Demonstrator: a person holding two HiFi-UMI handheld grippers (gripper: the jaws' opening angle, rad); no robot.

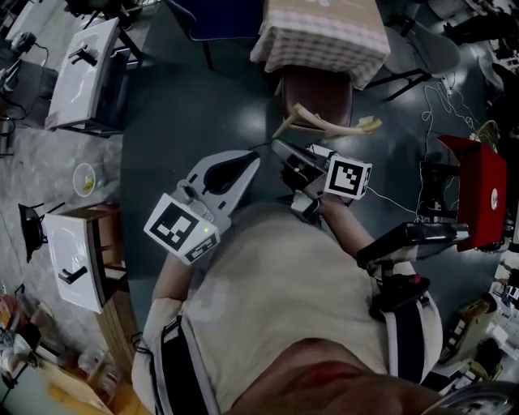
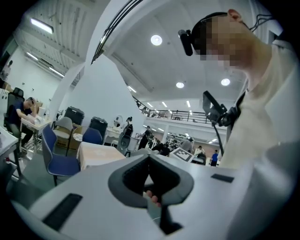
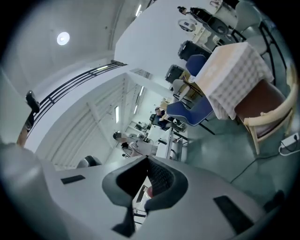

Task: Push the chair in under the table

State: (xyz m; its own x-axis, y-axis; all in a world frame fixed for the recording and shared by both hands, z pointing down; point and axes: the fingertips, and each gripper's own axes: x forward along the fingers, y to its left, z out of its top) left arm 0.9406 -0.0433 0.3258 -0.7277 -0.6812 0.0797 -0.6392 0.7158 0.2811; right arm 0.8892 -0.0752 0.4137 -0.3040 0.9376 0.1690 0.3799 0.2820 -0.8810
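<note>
Head view: the left gripper (image 1: pixel 243 162) is held level in front of the chest with its jaws clenched on nothing. The left gripper view agrees, as the pads (image 2: pixel 150 164) are met with no object between them. Just right of it, the right gripper (image 1: pixel 284 152) is likewise clamped empty and tipped slightly down toward the chair. The jaws are probably kept closed so that blunt tips can be pressed on the backrest, since only a push is needed and no grasp.

The brown-seated wooden chair (image 1: pixel 318 91) is found straight ahead. Its seat is partly tucked under the square table under a checked cloth (image 1: pixel 320 36), and its pale curved backrest (image 1: pixel 334 126) sticks out toward the person. It is touched by neither gripper, so the push is judged not yet done.

Surface: a smooth dark grey-green floor (image 1: pixel 178 121), over which the legs should slide. Room: white desks (image 1: pixel 85 69) are seen at left, a blue chair (image 1: pixel 219 20) at top, and loose cables (image 1: pixel 438 105) and a red boxy object (image 1: pixel 482 190) at right.
</note>
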